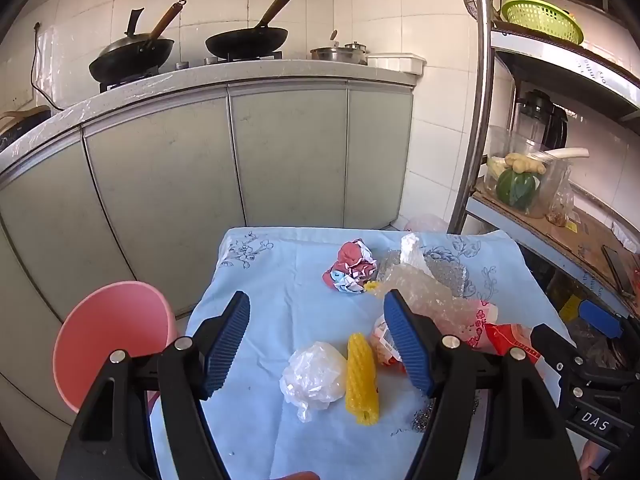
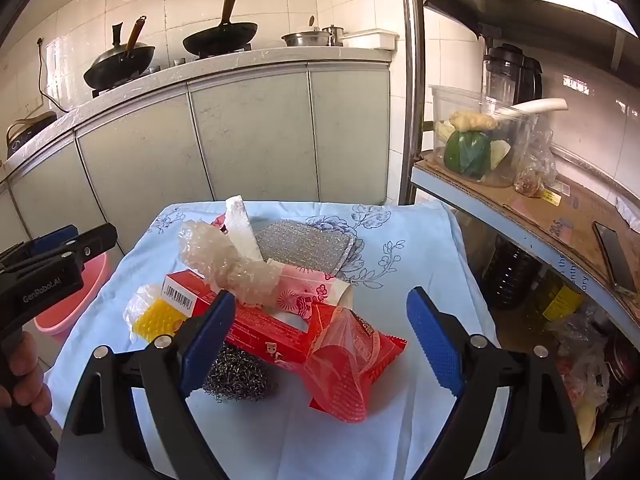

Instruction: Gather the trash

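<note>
A pale blue cloth covers a small table (image 1: 280, 304) strewn with trash. In the left wrist view I see a crumpled red-and-white paper ball (image 1: 352, 266), a white plastic bag wad (image 1: 314, 378), a yellow foam net (image 1: 362, 380) and bubble wrap (image 1: 424, 296). My left gripper (image 1: 316, 340) is open above the bag wad and foam net. In the right wrist view a red tissue box (image 2: 264, 328), a red plastic bag (image 2: 344, 368), a steel wool ball (image 2: 240, 374) and a silver scrub pad (image 2: 308, 246) lie ahead. My right gripper (image 2: 320, 344) is open over the red bag.
A pink bin (image 1: 108, 336) stands on the floor left of the table. Grey-green cabinets (image 1: 240, 152) with woks on the counter stand behind. A metal shelf rack (image 2: 532, 216) with vegetables, a phone and bottles stands at the right.
</note>
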`<state>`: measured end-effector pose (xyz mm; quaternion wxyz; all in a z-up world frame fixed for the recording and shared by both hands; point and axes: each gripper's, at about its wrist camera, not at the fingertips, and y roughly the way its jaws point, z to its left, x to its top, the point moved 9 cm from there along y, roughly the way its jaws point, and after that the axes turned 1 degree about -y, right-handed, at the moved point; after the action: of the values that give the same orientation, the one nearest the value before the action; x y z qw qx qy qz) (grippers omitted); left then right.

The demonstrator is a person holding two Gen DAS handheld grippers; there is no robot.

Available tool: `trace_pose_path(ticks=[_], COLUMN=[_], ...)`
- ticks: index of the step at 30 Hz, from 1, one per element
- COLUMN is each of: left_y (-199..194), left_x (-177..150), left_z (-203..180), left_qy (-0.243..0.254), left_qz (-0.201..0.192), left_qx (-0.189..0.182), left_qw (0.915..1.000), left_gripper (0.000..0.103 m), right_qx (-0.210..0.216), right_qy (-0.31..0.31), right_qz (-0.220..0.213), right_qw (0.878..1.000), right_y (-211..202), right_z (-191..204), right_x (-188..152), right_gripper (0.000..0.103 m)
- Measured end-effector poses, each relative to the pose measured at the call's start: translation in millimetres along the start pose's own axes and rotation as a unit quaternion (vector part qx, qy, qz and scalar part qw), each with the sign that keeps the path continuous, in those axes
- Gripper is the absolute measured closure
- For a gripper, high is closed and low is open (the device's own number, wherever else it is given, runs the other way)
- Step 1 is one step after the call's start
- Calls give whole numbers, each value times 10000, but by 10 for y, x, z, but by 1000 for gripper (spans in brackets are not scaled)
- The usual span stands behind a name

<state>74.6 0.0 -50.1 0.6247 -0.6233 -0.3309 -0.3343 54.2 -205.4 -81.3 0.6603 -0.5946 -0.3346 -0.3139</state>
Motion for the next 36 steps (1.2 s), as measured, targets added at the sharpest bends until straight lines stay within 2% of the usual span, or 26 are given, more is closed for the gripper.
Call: trace_pose_path(ticks=[36], left_y=[-18], left_x=[-4], left_z=[-18], left_qy=[-43], left_qz=[4], left_qx=[-45], left_qw=[10000], left_gripper=[34], right_qx=[-63], right_qy=[-25], right_qz=[-26], right_qw=[10000], right_y=[-29], right_z=[-7], right_x=[5], right_gripper=[15])
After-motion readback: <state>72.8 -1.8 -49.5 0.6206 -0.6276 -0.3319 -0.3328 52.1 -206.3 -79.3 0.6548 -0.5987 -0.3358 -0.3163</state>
